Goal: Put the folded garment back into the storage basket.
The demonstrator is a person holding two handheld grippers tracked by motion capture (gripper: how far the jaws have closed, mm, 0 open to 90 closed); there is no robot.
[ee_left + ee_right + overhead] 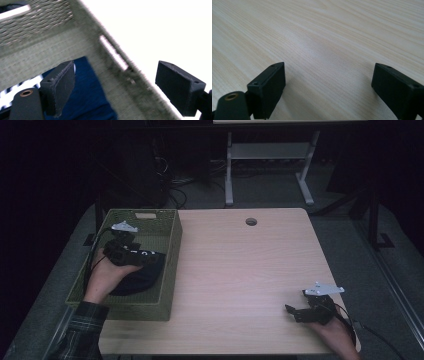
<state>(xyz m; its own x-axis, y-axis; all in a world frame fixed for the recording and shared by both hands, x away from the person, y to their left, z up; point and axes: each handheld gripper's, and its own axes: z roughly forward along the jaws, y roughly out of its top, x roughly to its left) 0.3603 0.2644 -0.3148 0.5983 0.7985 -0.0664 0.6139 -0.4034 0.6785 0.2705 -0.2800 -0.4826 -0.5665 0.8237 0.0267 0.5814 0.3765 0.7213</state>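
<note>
Cloth (142, 276), dark navy, lies bundled inside the green woven basket (167, 265) at the table's left edge; I log it as the item in hand. In the high view I see it as a dark mound against the basket's near right wall, partly under my left hand (107, 275). The left gripper view adds what the high view lacks: the fabric (87, 92) is deep blue, with a striped white-and-dark patch (15, 91) at its lower left, and it rests against the basket's slotted wall (112, 53).

Left gripper (150, 256): above the cloth, over the basket. Its jaws stand spread wide, pinching nothing; the cloth sits below and beyond the left pad (61, 86), the basket wall between the two pads.

Right gripper (295, 312): low at the near right corner of the wooden table (240, 270), well apart from the basket. The right gripper view shows both pads (268, 87) spread over bare wood grain, nothing between them.
</note>
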